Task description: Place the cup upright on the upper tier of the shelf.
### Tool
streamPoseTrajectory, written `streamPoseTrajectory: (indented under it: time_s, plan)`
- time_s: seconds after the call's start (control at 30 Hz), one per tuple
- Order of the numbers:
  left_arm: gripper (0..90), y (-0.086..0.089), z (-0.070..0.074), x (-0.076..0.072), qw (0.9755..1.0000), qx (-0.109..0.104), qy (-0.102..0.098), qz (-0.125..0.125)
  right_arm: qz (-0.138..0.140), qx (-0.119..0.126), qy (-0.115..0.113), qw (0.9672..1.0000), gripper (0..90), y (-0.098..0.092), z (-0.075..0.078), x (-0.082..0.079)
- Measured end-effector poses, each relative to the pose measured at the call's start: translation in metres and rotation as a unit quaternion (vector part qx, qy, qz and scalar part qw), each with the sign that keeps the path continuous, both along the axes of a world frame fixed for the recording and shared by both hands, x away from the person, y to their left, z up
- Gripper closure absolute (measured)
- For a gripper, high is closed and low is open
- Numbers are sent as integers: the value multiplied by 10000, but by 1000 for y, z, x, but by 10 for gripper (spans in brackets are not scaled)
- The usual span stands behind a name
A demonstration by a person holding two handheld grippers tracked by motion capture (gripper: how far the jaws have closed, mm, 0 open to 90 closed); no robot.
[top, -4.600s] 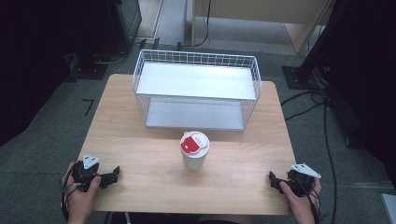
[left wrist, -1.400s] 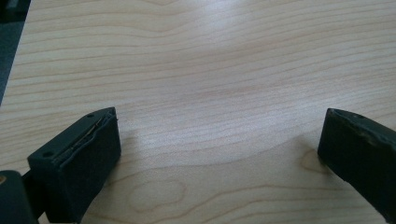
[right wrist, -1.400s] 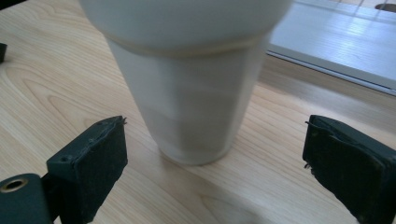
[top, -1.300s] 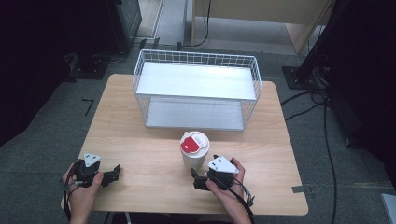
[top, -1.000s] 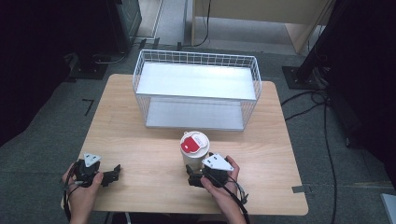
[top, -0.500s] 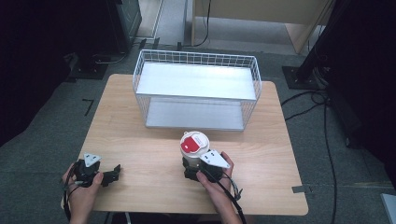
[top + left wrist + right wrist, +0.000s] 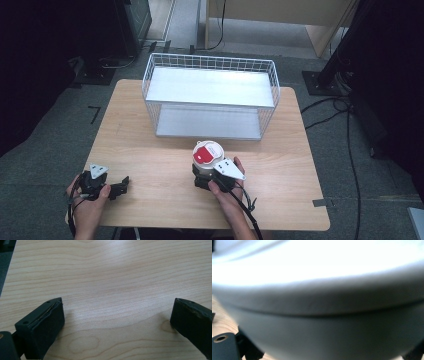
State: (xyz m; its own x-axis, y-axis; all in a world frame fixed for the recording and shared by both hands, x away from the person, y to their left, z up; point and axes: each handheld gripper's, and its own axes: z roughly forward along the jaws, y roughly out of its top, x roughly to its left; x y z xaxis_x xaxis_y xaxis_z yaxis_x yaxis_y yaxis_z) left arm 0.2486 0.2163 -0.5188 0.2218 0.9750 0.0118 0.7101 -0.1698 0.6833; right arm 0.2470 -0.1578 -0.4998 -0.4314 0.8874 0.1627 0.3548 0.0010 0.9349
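High view: cup with a red-and-white lid stands upright on the table, just in front of the wire basket; the right gripper is against its near side, low on the wall. Right gripper view: the cup's white wall is blurred and very close, reaching to both frame edges; jaws barely visible at the bottom corners, so grip cannot be told. Left gripper view: left gripper has its jaws spread wide over bare wood, at the table's near left corner, well apart from the cup.
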Motion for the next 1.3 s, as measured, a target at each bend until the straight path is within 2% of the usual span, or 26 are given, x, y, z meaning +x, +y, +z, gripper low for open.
streamPoseTrajectory:
  time_s: [0.07,0.33,0.53,0.67,1.0,1.27,1.3]
  plan:
    - [0,0,0,0,10000,1,0,0,-4,47,-21,10000,73,0,0,1]
    - [0,0,0,0,10000,5,-2,-3,-166,-30,-321,9993,89,3,-3,-3]
    - [0,0,0,0,10000,5,-1,-3,-250,28,-409,9988,91,2,0,-4]
    - [0,0,0,0,10000,6,-1,-3,-262,183,-412,9986,91,0,6,-5]
    - [0,0,0,0,10000,6,-1,-3,-254,85,-582,9979,92,1,21,-5]
    - [0,0,0,0,10000,-2,-9,4,-283,91,-732,9969,92,1,39,-1]
    - [0,0,0,0,10000,-3,-7,4,-285,90,-802,9963,92,0,45,0]
